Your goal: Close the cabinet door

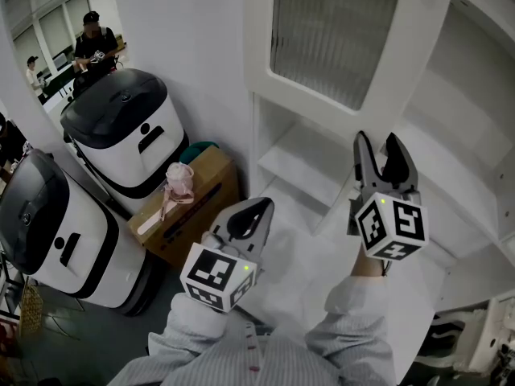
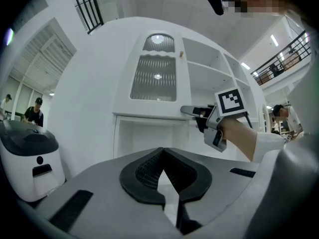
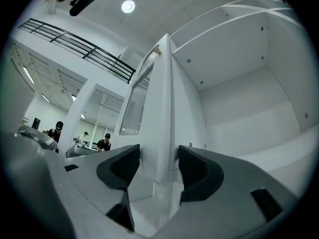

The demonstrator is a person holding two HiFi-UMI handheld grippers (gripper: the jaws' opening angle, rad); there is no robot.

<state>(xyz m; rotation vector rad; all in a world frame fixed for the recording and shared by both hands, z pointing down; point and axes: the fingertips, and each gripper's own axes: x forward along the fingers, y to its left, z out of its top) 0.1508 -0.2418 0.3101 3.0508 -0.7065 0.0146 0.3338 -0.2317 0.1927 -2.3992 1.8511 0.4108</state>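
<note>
- The right tongs (image 1: 378, 141) (image 3: 158, 168) are clamping the free edge of the cabinet door (image 1: 261, 47) (image 3: 162, 103), with one pad lying against each face.
- The cabinet door is standing swung open, well away from the cabinet (image 1: 475, 175) front, and its ribbed glass panel (image 1: 338, 30) is facing the room.
- The left tongs (image 1: 259, 207) (image 2: 163, 172) are pressed together with nothing between them. They are hovering lower than the right tongs and to their left, clear of the door.
- White shelves (image 1: 302, 163) are showing inside the open cabinet.
- A cardboard box (image 1: 201, 191) is sitting on the floor just beside the cabinet, next to two white machines (image 1: 129, 135) with black lids.
</note>
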